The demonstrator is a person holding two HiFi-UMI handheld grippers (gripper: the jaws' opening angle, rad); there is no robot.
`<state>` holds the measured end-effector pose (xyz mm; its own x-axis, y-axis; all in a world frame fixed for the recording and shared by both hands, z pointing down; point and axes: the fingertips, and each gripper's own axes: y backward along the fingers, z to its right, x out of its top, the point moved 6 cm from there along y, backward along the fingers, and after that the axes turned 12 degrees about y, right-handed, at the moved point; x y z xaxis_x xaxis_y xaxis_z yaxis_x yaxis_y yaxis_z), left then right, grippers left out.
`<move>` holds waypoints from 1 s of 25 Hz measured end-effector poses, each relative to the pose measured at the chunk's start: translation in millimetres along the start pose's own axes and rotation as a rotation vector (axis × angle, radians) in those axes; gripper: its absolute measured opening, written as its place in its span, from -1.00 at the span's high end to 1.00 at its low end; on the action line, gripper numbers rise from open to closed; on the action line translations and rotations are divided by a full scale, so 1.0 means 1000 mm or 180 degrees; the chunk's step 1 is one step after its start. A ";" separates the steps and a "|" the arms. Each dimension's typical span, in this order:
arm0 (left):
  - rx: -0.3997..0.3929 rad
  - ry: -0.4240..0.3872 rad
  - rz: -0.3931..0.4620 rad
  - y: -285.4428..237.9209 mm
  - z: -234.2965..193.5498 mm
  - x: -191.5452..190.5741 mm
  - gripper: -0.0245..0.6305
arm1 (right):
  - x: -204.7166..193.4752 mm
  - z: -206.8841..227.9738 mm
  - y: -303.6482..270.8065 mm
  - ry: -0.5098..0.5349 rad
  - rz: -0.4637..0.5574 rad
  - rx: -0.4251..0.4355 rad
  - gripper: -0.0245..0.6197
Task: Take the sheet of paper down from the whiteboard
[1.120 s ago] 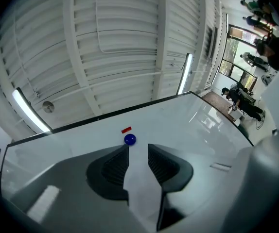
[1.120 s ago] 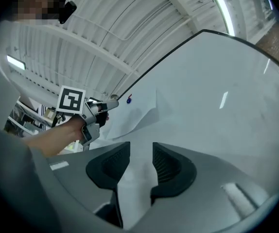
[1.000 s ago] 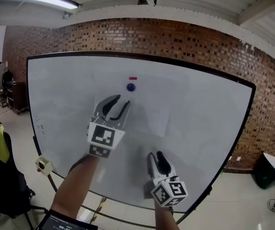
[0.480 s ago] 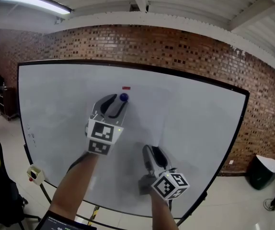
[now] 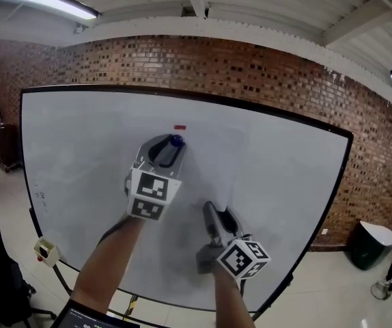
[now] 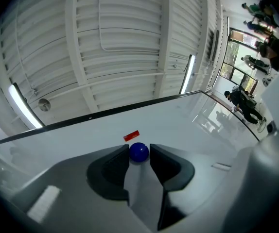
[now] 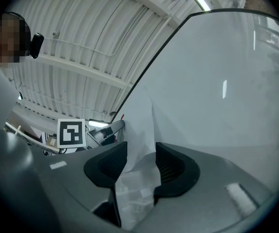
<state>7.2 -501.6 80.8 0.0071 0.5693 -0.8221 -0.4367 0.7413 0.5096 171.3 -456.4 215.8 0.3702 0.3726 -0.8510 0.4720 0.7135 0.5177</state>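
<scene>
A white sheet of paper [image 7: 142, 123] hangs against the whiteboard [image 5: 80, 149]; in the head view it barely stands out from the board. A blue round magnet [image 5: 176, 141] sits at its top, below a small red magnet [image 5: 179, 126]. My left gripper [image 5: 171, 145] reaches up to the blue magnet [image 6: 139, 152]. Its jaws are closing, and both tips touch the ball's sides. My right gripper [image 5: 218, 214] is lower on the board. The sheet's lower part runs loosely between its wide jaws [image 7: 141, 147], and the pads stand off it.
A brick wall [image 5: 285, 80] rises behind the board. A black bin [image 5: 367, 243] stands on the floor at the right. A small red and white object [image 5: 44, 251] hangs at the board's lower left corner. People [image 6: 246, 106] stand far off to the right.
My left gripper has risen from below the blue magnet to flank it with its tips. My right gripper has lifted slightly along the board's lower part.
</scene>
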 end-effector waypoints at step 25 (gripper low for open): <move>-0.0037 0.0197 0.0087 0.005 0.004 -0.007 0.56 | 0.003 -0.003 0.011 0.0257 0.0176 -0.0382 0.88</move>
<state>8.5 -499.9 89.9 -0.0604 0.5661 -0.8221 -0.4465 0.7213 0.5295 175.8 -445.4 218.4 0.3252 0.4563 -0.8283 0.3519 0.7545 0.5539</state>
